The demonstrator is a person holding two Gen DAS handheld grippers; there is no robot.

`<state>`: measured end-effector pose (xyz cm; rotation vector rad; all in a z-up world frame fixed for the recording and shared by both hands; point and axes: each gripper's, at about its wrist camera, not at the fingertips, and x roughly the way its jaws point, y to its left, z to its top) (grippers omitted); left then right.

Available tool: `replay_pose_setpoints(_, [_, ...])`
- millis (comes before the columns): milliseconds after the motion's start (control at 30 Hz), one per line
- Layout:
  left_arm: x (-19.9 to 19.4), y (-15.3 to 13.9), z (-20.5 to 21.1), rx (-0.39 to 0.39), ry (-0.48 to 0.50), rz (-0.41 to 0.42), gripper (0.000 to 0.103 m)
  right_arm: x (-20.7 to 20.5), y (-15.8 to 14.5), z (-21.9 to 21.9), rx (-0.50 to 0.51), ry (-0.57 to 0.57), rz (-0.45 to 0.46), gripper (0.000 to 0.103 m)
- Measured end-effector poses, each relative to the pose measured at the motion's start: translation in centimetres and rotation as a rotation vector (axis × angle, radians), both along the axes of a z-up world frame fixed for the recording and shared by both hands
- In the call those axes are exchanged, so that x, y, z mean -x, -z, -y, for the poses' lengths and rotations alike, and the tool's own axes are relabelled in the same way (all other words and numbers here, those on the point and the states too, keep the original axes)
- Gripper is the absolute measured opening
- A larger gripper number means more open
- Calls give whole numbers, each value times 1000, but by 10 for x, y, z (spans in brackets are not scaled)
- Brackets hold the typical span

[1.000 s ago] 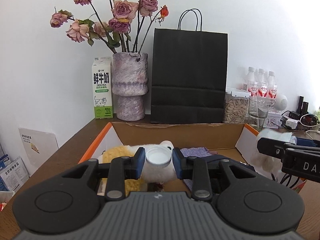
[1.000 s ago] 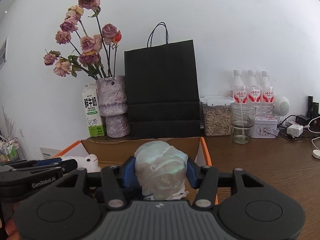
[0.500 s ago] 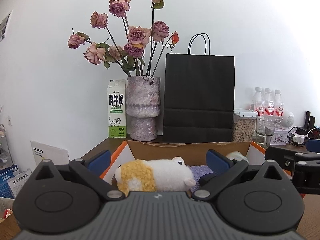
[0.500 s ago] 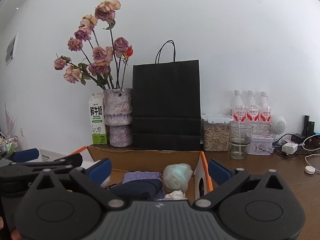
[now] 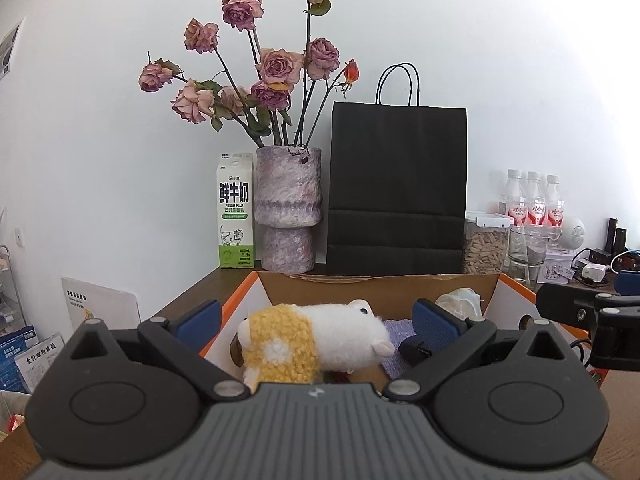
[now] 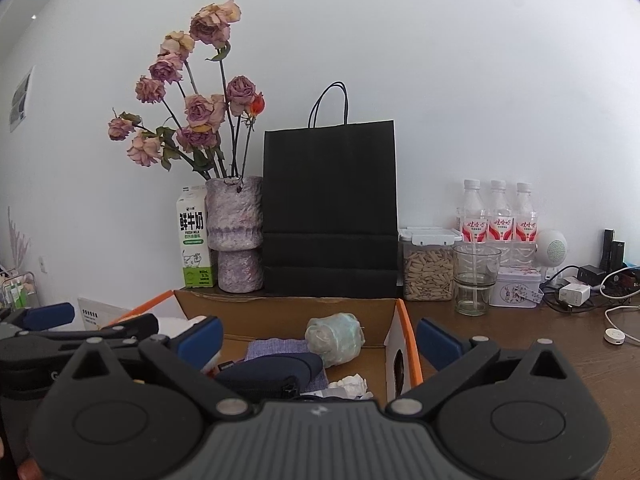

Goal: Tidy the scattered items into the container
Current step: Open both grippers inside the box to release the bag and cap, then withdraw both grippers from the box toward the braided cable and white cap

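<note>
Both grippers are spread wide right now, nothing pinched in either. The jaws on each have just been opening, and the stuff they let go of sits down in the cardboard box [image 5: 376, 292] in front of them.

The left gripper [image 5: 316, 320] hangs over the near edge of the box, and the plush toy [image 5: 312, 340] (yellow and white, fluffy) lies right between its blue pads [image 5: 434, 318] but lower, not touching them. Just past its right pad there's a purple cloth [image 5: 394, 330] and a pale wrapped bundle [image 5: 460, 300] toward the far right corner of the box.

The right gripper [image 6: 318, 338] looks over the same box [image 6: 280, 312]. That wrapped bundle [image 6: 335, 338] rests ahead of it, between the jaws and clear of them, on the purple cloth [image 6: 276, 348], with a dark blue pouch [image 6: 272, 372] nearer in. Its right pad sits outside the box wall, over the bench [image 6: 560, 360]. The left gripper [image 6: 80, 332] pokes in from its left side.
</note>
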<state>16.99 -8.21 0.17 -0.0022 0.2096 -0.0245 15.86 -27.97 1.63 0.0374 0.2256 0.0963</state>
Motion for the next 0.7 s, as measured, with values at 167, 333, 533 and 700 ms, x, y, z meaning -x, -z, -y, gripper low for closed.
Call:
replay_pose_setpoints(167, [10, 2, -4, -3, 18, -1, 103, 12, 2, 0, 10, -1, 7, 103])
replay_pose_setpoints(333, [20, 6, -7, -17, 33, 0, 103, 22, 9, 3, 16, 8, 1, 103])
replay_pose_setpoints(533, [31, 8, -15, -15, 43, -5, 103, 37, 13, 4, 32, -2, 11, 103])
replay_pose_setpoints(700, [38, 13, -21, -21, 43, -21, 103, 52, 18, 8, 44, -5, 12, 103])
